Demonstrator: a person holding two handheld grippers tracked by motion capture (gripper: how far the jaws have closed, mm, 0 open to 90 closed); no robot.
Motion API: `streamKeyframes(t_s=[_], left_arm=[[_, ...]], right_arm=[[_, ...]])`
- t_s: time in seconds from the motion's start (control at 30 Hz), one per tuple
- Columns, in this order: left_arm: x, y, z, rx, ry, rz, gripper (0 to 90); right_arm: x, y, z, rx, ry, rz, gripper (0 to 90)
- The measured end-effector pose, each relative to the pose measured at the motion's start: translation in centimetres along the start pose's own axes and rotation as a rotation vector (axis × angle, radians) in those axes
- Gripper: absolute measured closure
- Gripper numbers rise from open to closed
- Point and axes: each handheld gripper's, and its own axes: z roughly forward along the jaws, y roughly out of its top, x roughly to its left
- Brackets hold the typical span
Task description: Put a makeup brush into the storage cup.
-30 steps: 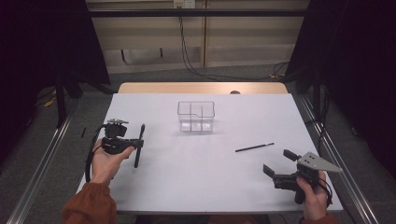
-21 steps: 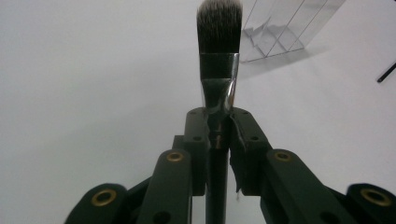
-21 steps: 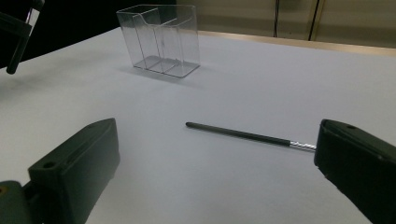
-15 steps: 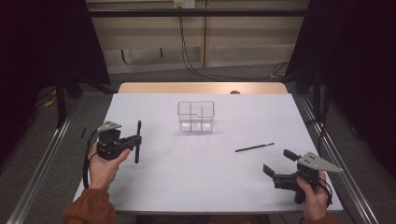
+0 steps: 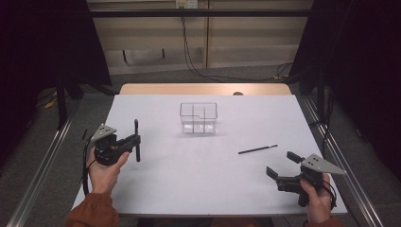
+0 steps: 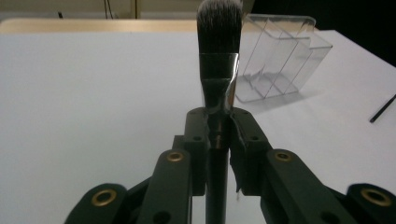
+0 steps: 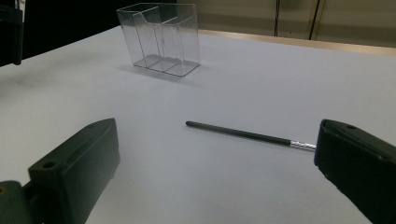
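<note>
The left gripper (image 6: 217, 135) pinched a makeup brush (image 6: 218, 56) upright by its handle, bristles up. A clear divided organizer (image 5: 198, 117) stood ahead, to its right. The right gripper (image 5: 280, 165) rested with jaws spread; a thin dark stick, possibly another brush (image 7: 250, 134), lay just ahead.

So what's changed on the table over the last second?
Very little. The left claw is shut on the makeup brush as before, holding it upright; hand and brush have drifted slightly toward the table's left edge. The right claw stays open and parked near the front right corner. The thin brush and the clear organizer lie where they were.
</note>
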Motion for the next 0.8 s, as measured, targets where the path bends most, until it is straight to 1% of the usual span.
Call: streamKeyframes(t_s=[0.03, 0.1, 0.2, 0.3, 0.37, 0.43, 0.5, 0.57, 0.67, 0.73, 0.8], left_arm=[[0.0, 0.0, -0.1, -0.015, -0.013, -0.001, 78.0], [0.0, 0.1, -0.1, -0.023, -0.025, 0.002, 77.9], [-0.3, 0.0, -0.1, -0.038, -0.02, 0.028, 77.9], [-0.5, 0.0, -0.1, -0.06, -0.029, 0.03, 77.9], [-0.6, 0.1, -0.1, -0.074, -0.029, 0.039, 77.9], [-0.8, 0.1, -0.1, -0.083, -0.035, 0.05, 77.9], [-1.0, 0.2, 0.0, -0.087, -0.056, 0.061, 77.8], [-1.3, 0.2, 0.0, -0.093, -0.054, 0.081, 77.8], [-1.6, 0.4, 0.1, -0.106, -0.068, 0.087, 77.8], [-1.8, 0.5, 0.1, -0.112, -0.075, 0.082, 77.8], [-2.1, 0.6, 0.2, -0.111, -0.082, 0.091, 77.8]], right_arm=[[0.0, 0.0, 0.0, 0.0, 0.0, 0.002, 0.0], [0.0, 0.0, 0.0, 0.0, 0.0, 0.0, 0.0], [0.0, 0.0, 0.0, 0.001, 0.0, 0.001, 0.0], [0.0, 0.0, 0.0, 0.0, 0.001, 0.001, 0.0], [0.0, 0.0, 0.0, 0.0, 0.002, 0.0, 0.0], [0.0, 0.0, 0.0, 0.0, 0.002, -0.001, 0.0], [0.0, 0.0, 0.0, 0.0, 0.002, -0.002, 0.0], [0.0, 0.0, 0.0, 0.0, 0.002, -0.002, 0.0], [0.0, 0.0, 0.0, 0.001, 0.002, -0.003, 0.0], [0.0, 0.0, 0.0, 0.002, 0.003, -0.003, 0.0], [0.0, 0.0, 0.0, 0.002, 0.002, -0.003, 0.0]])
